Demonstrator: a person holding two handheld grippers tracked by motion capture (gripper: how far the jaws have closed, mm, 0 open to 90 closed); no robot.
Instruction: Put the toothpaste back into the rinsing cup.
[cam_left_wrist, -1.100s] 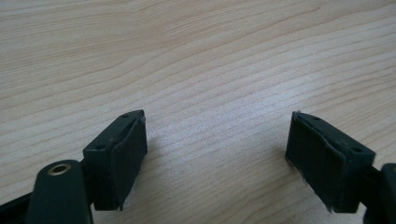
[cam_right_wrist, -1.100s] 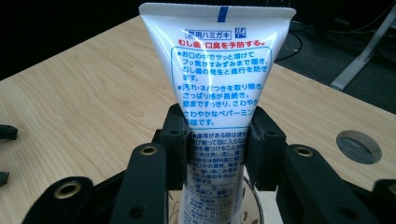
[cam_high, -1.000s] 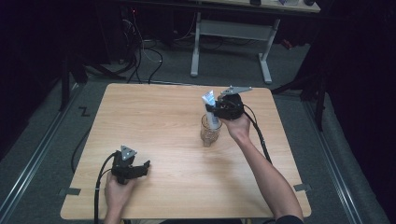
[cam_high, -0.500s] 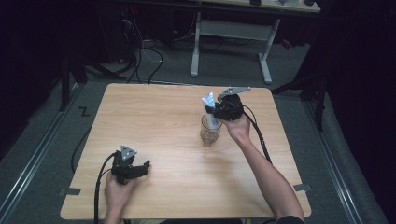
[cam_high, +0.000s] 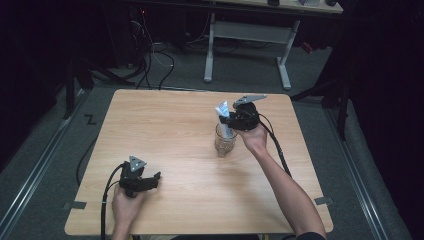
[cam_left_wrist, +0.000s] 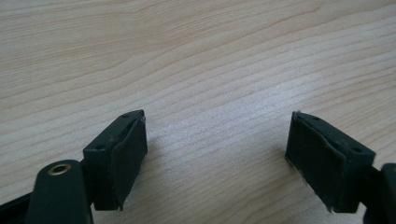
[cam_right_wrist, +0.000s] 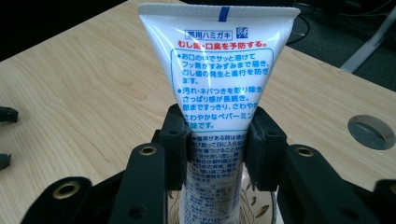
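Toothpaste tube (cam_right_wrist: 219, 79): clamped upright in right gripper (cam_right_wrist: 218, 147), lower end inside glass cup (cam_high: 225, 140). Likely next: release. Left gripper (cam_left_wrist: 217, 156) idle, jaws apart, on tabletop (cam_high: 170, 130).

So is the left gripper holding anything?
No, the left gripper has its jaws spread wide over the bare wooden table with nothing between them.

Black two-jaw left gripper (cam_high: 150, 180), grey three-cornered plate on top, trailing black cable, matching right gripper (cam_high: 231, 121), brass-ringed holes, bare forearms, possibly a dark sleeve edge.
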